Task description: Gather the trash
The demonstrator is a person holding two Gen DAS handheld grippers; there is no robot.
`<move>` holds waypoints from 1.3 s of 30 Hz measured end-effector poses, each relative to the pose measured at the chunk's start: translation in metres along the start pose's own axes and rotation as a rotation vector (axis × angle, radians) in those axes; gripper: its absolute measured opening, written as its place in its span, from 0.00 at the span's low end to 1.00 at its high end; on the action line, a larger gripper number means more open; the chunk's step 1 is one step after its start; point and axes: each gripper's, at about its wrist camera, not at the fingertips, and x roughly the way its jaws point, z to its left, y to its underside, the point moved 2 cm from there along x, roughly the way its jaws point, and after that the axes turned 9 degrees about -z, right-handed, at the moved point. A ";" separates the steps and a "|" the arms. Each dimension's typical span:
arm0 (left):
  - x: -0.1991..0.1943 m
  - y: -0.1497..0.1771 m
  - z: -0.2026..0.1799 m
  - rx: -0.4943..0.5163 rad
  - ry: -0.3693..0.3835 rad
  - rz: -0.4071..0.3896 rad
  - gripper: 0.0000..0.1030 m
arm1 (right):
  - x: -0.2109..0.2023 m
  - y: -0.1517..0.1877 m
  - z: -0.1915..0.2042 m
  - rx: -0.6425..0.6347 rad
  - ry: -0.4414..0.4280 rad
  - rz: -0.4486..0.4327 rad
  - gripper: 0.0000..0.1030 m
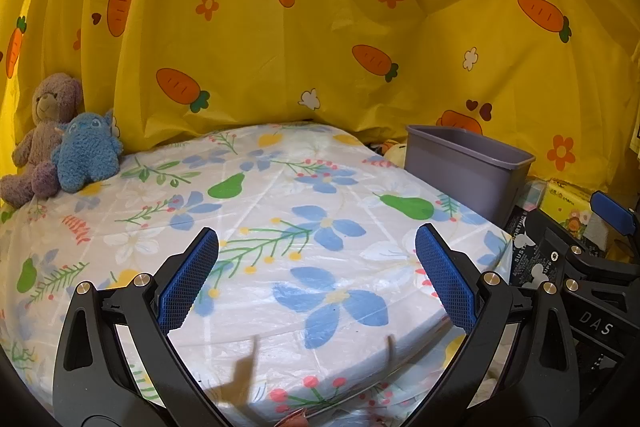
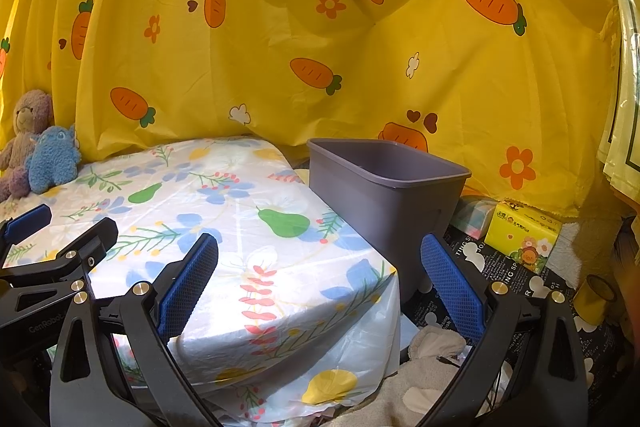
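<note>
Left wrist view: my left tool [image 1: 316,275] hangs open and empty over the floral plastic-covered counter [image 1: 280,227]; no trash shows there. The grey rectangular plastic bin [image 1: 468,167] stands off to its right.

Right wrist view: my right tool [image 2: 320,283], open and empty, sits nearer the bin [image 2: 384,203], just ahead-right beside the counter [image 2: 240,227].

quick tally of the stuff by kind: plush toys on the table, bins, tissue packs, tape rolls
Plush toys: 2, a purple bear and a blue one
Bins: 1, grey bin
Tissue packs: 1, yellow pack
Tape rolls: 1, yellow roll
Total: 5
</note>
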 end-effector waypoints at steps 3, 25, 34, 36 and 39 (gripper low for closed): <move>0.001 0.001 -0.002 0.000 0.016 0.004 0.95 | 0.000 0.000 -0.001 0.000 -0.001 0.002 0.95; 0.006 0.002 -0.003 -0.007 -0.020 0.001 0.77 | 0.006 0.001 -0.003 0.002 0.009 0.003 0.95; 0.005 0.002 -0.009 0.013 -0.021 0.002 0.77 | 0.006 0.003 -0.004 0.008 0.014 0.000 0.95; 0.005 0.002 -0.009 0.011 -0.022 0.002 0.77 | 0.006 0.003 -0.003 0.008 0.015 -0.001 0.95; 0.004 0.002 -0.010 0.018 -0.031 -0.003 0.78 | 0.005 0.003 -0.003 0.009 0.017 -0.002 0.95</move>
